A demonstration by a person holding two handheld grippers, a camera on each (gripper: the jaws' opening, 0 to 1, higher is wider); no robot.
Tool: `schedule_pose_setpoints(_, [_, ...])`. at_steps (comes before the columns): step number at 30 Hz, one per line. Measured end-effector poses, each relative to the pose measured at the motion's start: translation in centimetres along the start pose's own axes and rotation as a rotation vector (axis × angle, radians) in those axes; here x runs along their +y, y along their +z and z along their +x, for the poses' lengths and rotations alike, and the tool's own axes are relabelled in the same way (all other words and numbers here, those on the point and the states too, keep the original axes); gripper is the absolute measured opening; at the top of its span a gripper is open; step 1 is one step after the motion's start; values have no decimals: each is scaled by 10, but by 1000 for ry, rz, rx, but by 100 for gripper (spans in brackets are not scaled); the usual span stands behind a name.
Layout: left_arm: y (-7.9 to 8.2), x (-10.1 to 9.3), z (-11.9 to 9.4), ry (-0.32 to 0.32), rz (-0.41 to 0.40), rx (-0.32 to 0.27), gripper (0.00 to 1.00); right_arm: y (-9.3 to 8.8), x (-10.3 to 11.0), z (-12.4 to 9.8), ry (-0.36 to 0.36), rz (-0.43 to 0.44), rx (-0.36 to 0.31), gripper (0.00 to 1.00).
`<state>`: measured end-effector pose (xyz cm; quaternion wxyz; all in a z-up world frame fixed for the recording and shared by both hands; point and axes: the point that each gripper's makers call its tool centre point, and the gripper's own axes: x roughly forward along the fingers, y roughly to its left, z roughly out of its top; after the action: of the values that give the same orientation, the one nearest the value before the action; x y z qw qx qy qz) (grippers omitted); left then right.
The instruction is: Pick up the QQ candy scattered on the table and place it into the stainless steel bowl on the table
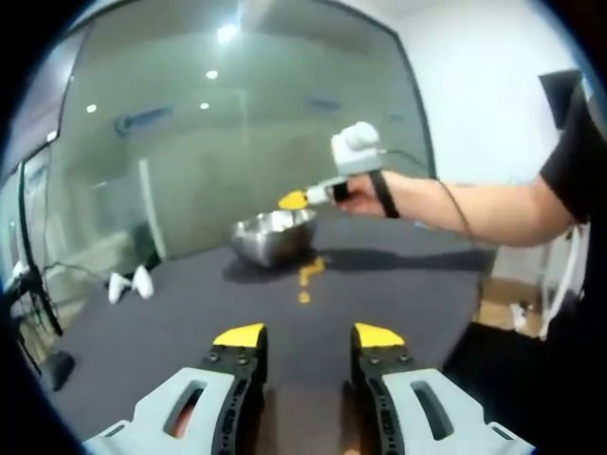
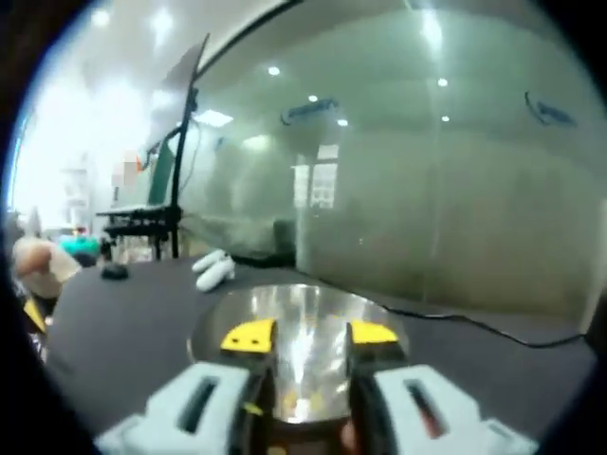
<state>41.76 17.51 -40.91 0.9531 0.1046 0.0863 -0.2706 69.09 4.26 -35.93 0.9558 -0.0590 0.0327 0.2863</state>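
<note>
The stainless steel bowl (image 1: 275, 235) stands on the dark table toward the far side. A few yellow QQ candies (image 1: 310, 271) lie on the table just in front of it, one more (image 1: 303, 297) a bit nearer. My left gripper (image 1: 308, 336) hovers low over the table, open, nothing between its yellow-tipped jaws. A person's hand holds my right gripper (image 1: 294, 199) above the bowl's rim. In the right gripper view that gripper (image 2: 310, 334) is open, looking down into the bowl (image 2: 294, 313). Small yellowish pieces (image 2: 289, 406) show at the bowl's bottom.
Two white controllers (image 1: 128, 282) (image 2: 213, 268) lie on the table near the glass wall. A black stand (image 1: 28, 284) rises at the left edge. A black cable (image 2: 455, 322) runs behind the bowl. The table's right edge (image 1: 474, 318) drops to the floor.
</note>
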Motion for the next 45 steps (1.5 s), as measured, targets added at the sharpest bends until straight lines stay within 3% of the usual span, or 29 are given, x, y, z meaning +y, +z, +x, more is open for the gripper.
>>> schedule_pose_setpoints(7, [-1,-6,6,-16,12,2,37,11,-3,-19,24,-2,-32,28])
schedule_pose_setpoints(11, [-1,-9,8,-24,18,-2,37,12,6,-50,71,14,-43,28])
schedule_pose_setpoints(14, [-2,-9,9,-28,19,2,37,11,9,-68,102,-41,-54,29])
schedule_pose_setpoints(16, [-2,-9,9,-29,25,4,37,3,15,-87,115,-65,-39,29])
schedule_pose_setpoints(20, [0,-10,9,-37,28,-3,37,-28,35,-117,219,-39,16,29])
schedule_pose_setpoints(24, [4,-14,10,-57,40,-23,37,-54,44,-132,260,-66,56,29])
schedule_pose_setpoints(29, [10,-20,11,-66,42,-50,37,-64,44,-137,255,-21,73,28])
schedule_pose_setpoints(31, [9,-19,11,-62,45,-51,37,-61,37,-135,207,22,49,25])
schedule_pose_setpoints(35, [8,-15,7,-57,36,-53,37,-77,29,-124,178,52,92,22])
schedule_pose_setpoints(39, [10,-17,4,-65,60,-62,37,-95,25,-113,138,-41,150,22])
schedule_pose_setpoints(45, [2,-14,6,-41,59,-37,37,-110,28,-92,122,-94,205,21])
